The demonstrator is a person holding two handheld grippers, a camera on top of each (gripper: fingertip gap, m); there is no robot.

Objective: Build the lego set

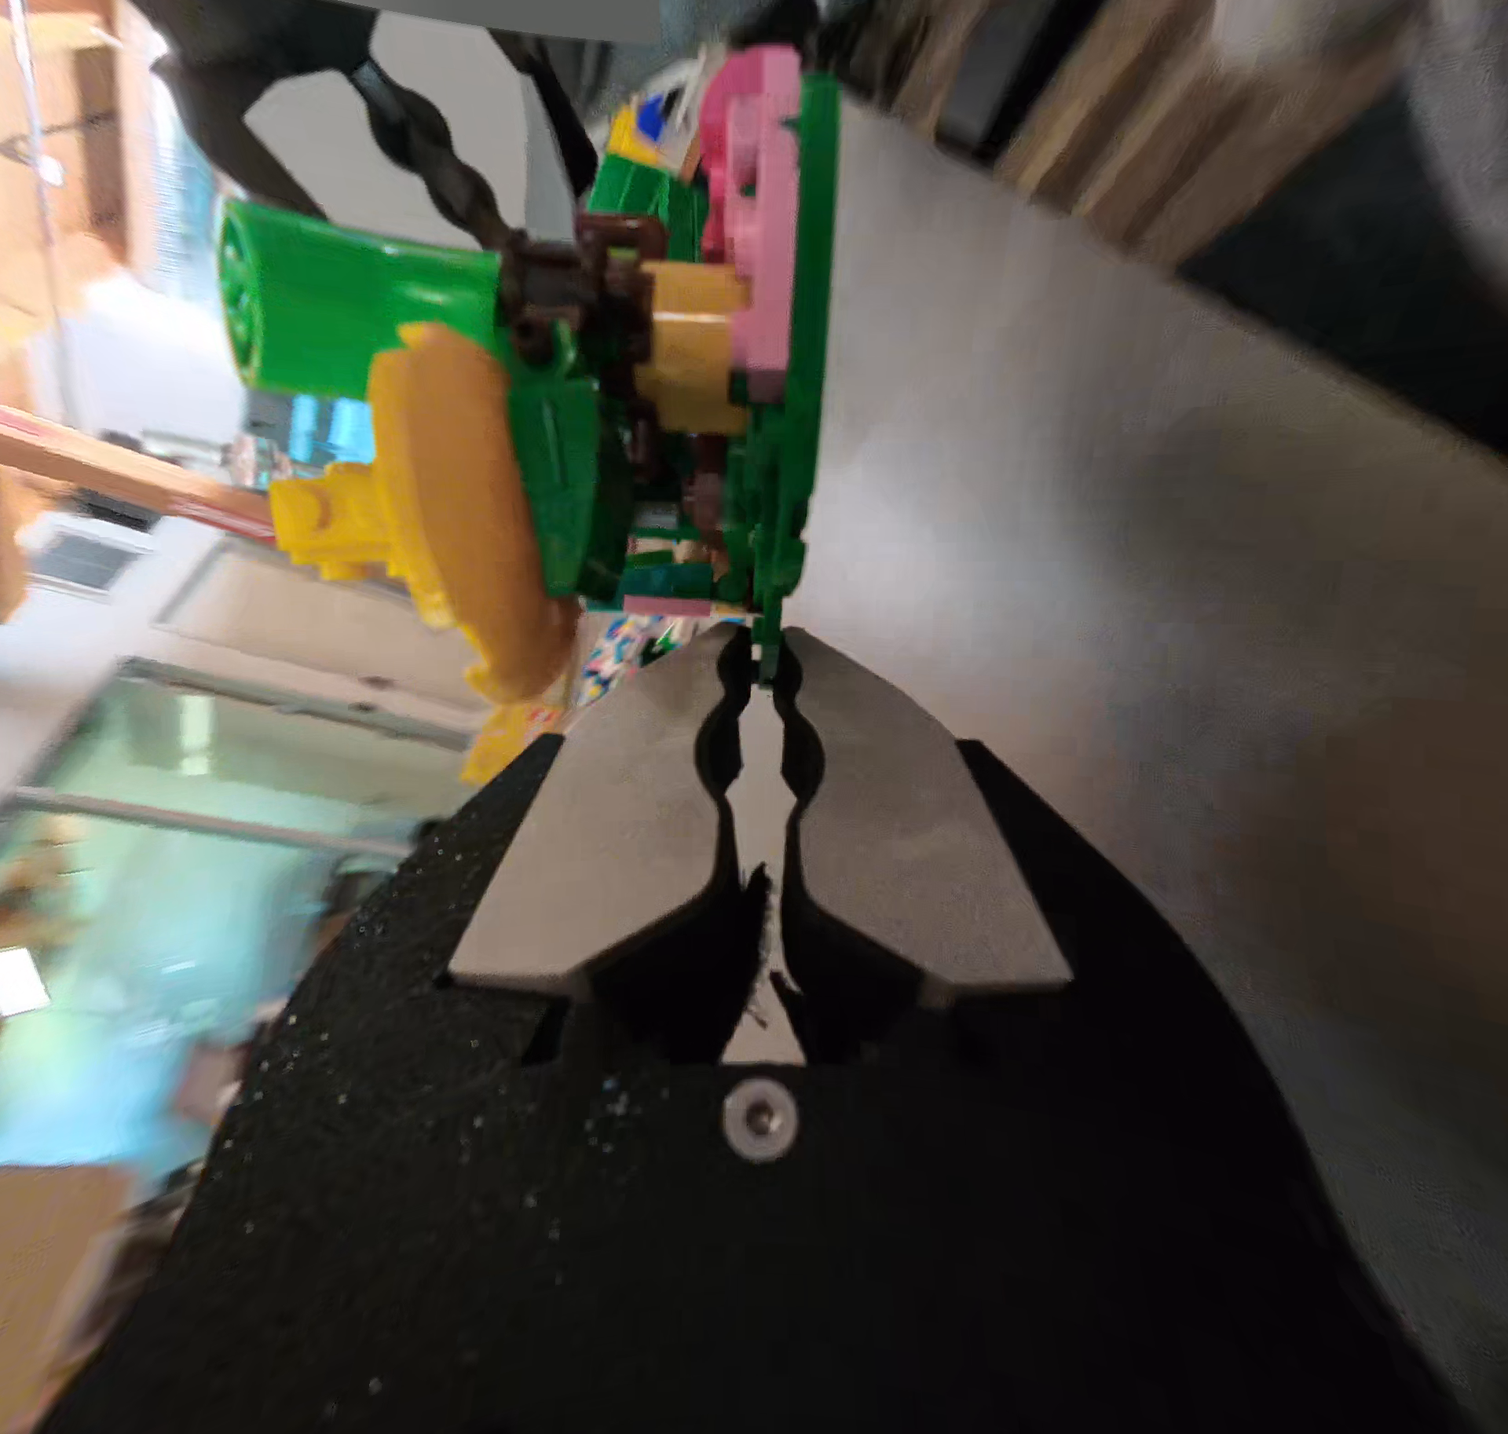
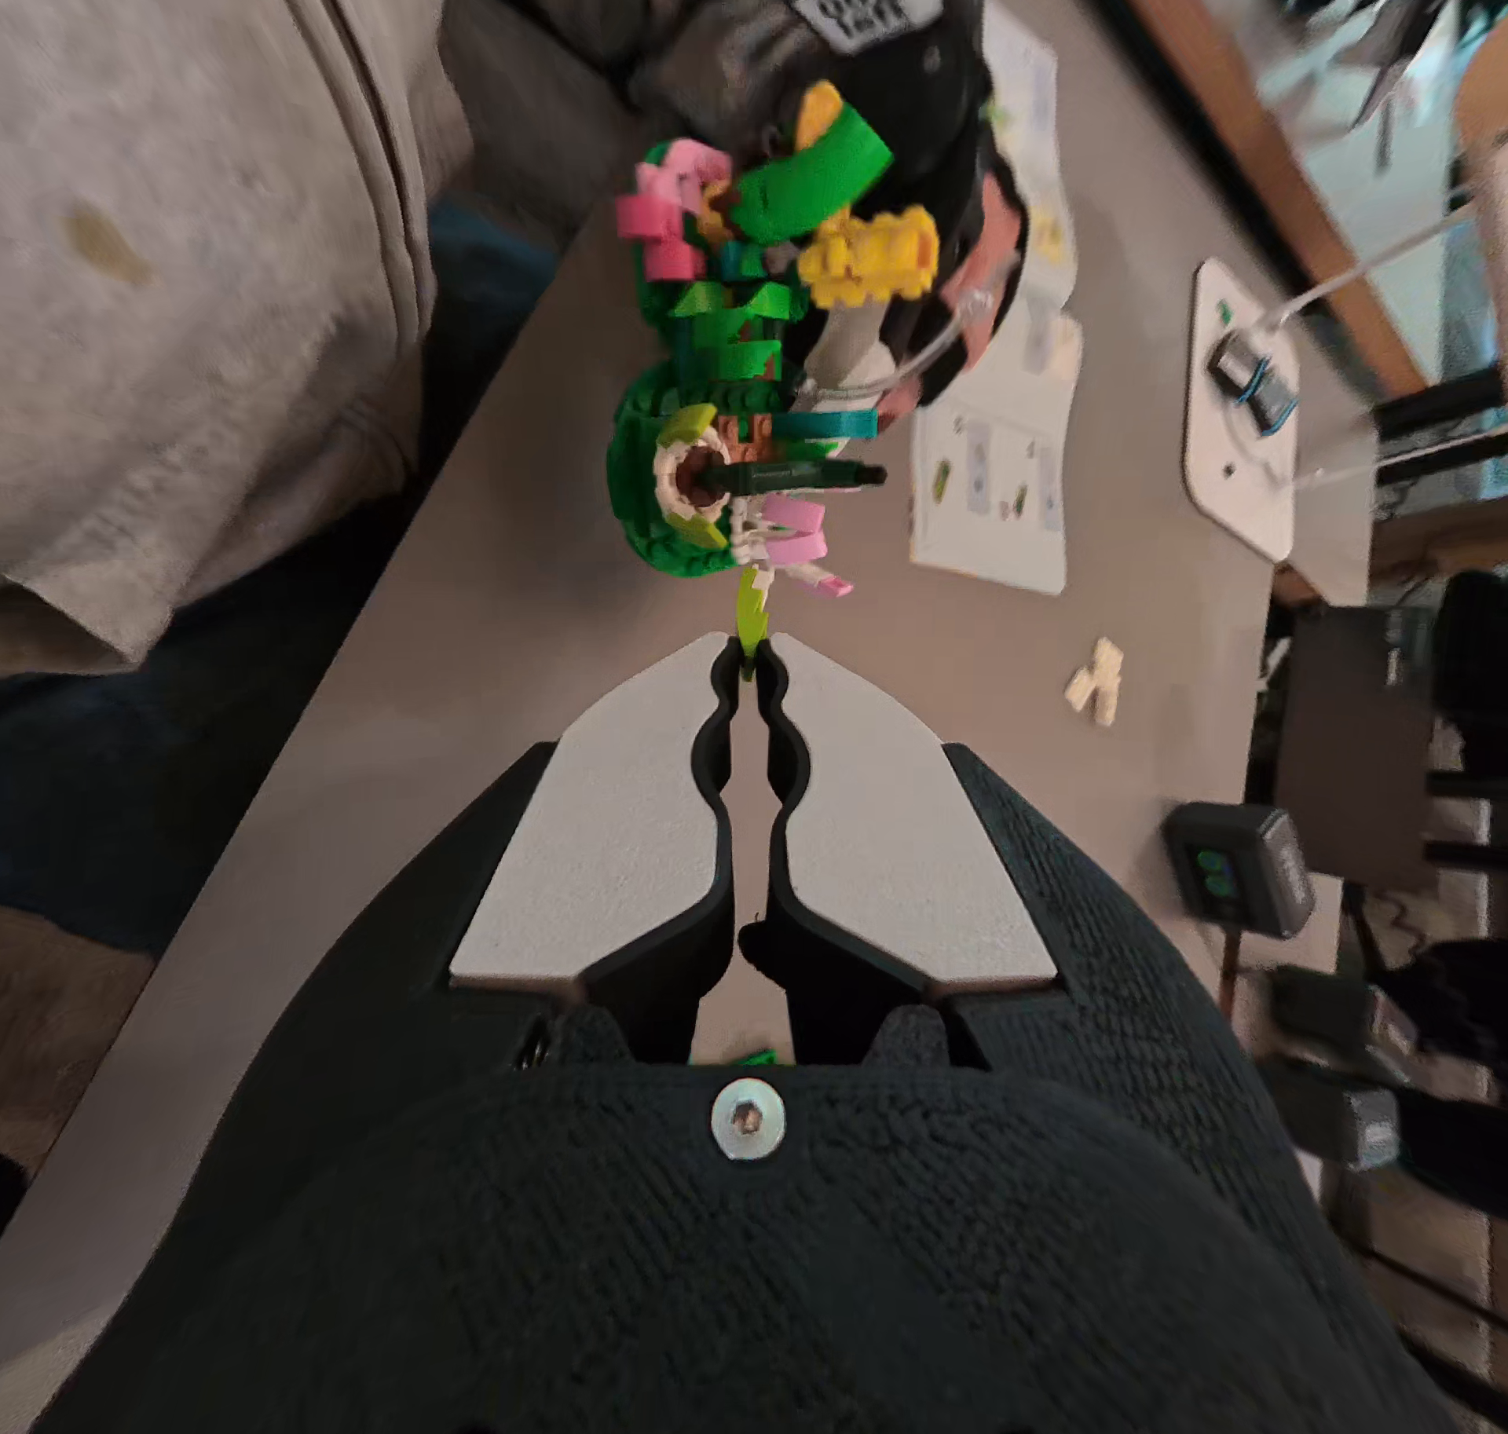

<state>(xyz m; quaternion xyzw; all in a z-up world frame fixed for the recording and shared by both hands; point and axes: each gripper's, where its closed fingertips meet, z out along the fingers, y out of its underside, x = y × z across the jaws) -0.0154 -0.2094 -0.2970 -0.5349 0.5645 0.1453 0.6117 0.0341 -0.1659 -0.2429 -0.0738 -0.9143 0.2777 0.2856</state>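
Our left gripper (image 1: 763,660) has its two fingers squeezed almost together, and the tips pinch the thin green edge of the lego model (image 1: 653,350). Our right gripper (image 2: 749,652) is squeezed nearly closed too. Its tips nip a small lime-green piece (image 2: 751,616). Both grippers point forward, tips up in their views.
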